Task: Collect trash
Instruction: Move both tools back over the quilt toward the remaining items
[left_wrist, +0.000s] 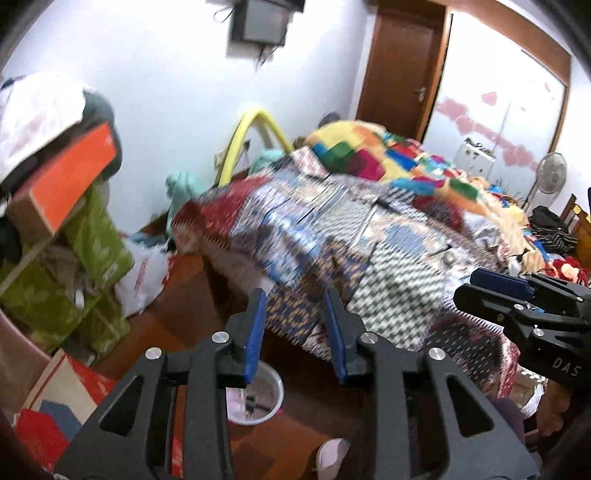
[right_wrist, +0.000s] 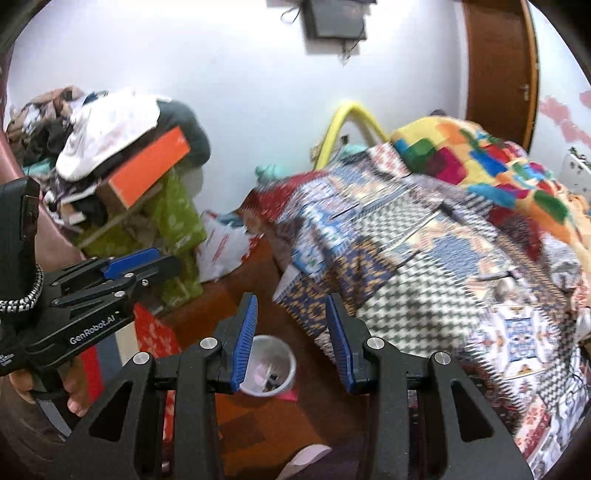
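I have both grippers raised above the wooden floor, angled down past the foot of the bed, and both pictures smear enough that fine detail is lost. The left gripper has its 2 blue pads parted with nothing between them; the right gripper stands the same way, partly open and empty. Each shows in the other's view from the side, which tells me the 2 hands are side by side and near each other. The small white bin sits on the floor just beside the bed's near corner, directly below the pads, so I judge it is where the trash goes. Inside it I can make out a pinkish scrap and something dark, but not what they are; the left pad cuts off part of its rim. A bit of pink lies on the floor touching the bin's side, possibly trash that is yet to be collected. Against the wall a white plastic bag slumps beside the green boxes, its contents hidden. A pale slipper tip is cut off at the bottom edge.
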